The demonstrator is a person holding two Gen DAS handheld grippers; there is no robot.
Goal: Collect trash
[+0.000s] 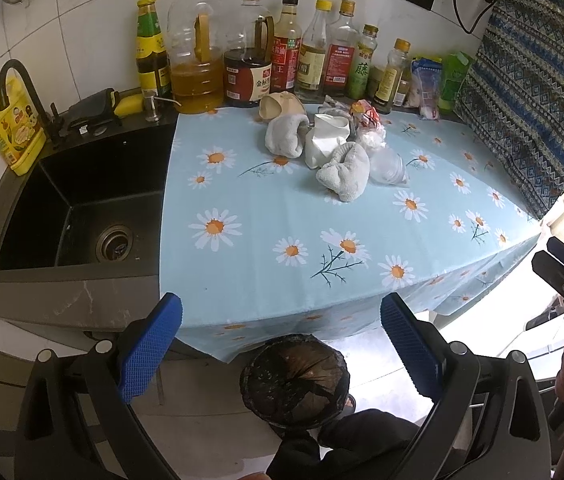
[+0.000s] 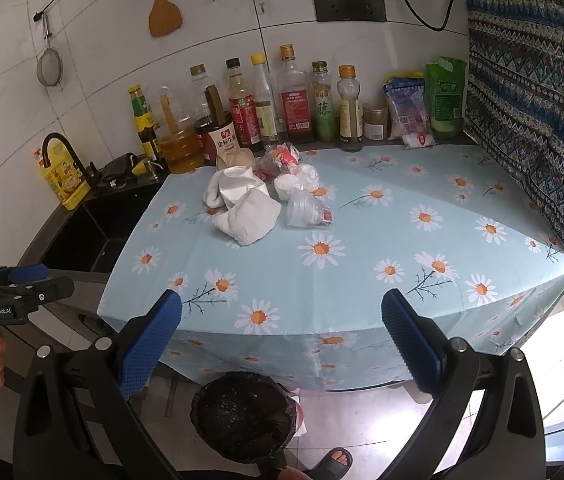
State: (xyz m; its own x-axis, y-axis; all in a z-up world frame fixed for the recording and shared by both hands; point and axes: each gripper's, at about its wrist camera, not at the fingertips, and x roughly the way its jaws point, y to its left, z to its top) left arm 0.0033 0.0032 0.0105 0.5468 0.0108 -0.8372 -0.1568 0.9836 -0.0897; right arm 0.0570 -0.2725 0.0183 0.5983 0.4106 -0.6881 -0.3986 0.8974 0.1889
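Note:
A pile of trash lies at the back of the daisy tablecloth (image 1: 282, 208): white socks (image 1: 344, 172), a crumpled white carton (image 1: 324, 138), a clear plastic cup (image 1: 388, 166), a red-and-white wrapper (image 1: 366, 114), a tan shell-like piece (image 1: 279, 106). The pile also shows in the right wrist view, with sock (image 2: 247, 214) and cup (image 2: 306, 210). A bin with a black bag (image 1: 296, 382) stands on the floor below the table's front edge, also in the right wrist view (image 2: 243, 418). My left gripper (image 1: 282, 352) is open and empty above the bin. My right gripper (image 2: 282, 344) is open and empty, short of the table.
A black sink (image 1: 77, 208) with a tap and a yellow detergent bottle (image 1: 11, 128) is left of the table. Sauce and oil bottles (image 1: 249, 52) line the back wall. A patterned cloth (image 1: 530, 92) hangs at the right. A foot in a sandal (image 2: 336, 462) is beside the bin.

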